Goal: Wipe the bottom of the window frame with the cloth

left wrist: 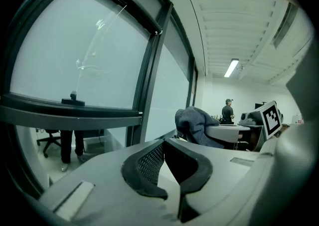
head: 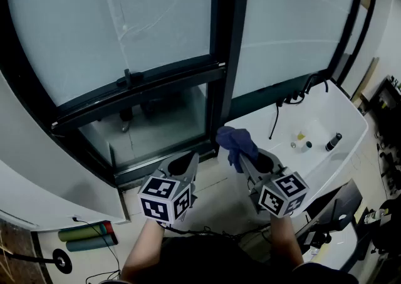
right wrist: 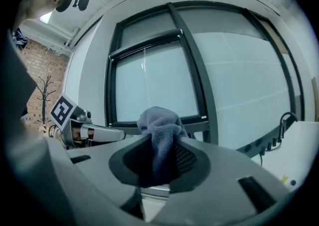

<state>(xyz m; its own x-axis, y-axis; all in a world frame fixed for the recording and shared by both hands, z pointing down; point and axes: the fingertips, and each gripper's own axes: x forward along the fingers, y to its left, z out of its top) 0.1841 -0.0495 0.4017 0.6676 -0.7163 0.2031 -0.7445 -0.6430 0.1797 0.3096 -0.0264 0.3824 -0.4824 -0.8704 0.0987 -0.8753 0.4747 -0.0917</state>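
The blue cloth [head: 235, 141] hangs bunched from my right gripper [head: 249, 161], which is shut on it, just right of the black vertical window post. In the right gripper view the cloth [right wrist: 160, 132] stands up between the jaws of the right gripper [right wrist: 159, 164] and hides the window's middle rail behind it. My left gripper [head: 181, 165] is held beside it on the left, shut with nothing in it, a little above the dark bottom rail of the window frame [head: 135, 175]. From the left gripper [left wrist: 169, 162] the cloth [left wrist: 197, 124] shows to the right.
A white sill [head: 341, 110] runs to the right with a black cable [head: 275, 121], a small dark bottle [head: 333, 142] and small bits on it. A window handle [head: 130, 78] sits on the middle rail. Rolled mats [head: 84, 236] lie on the floor at the left. A person [left wrist: 228, 112] stands far off.
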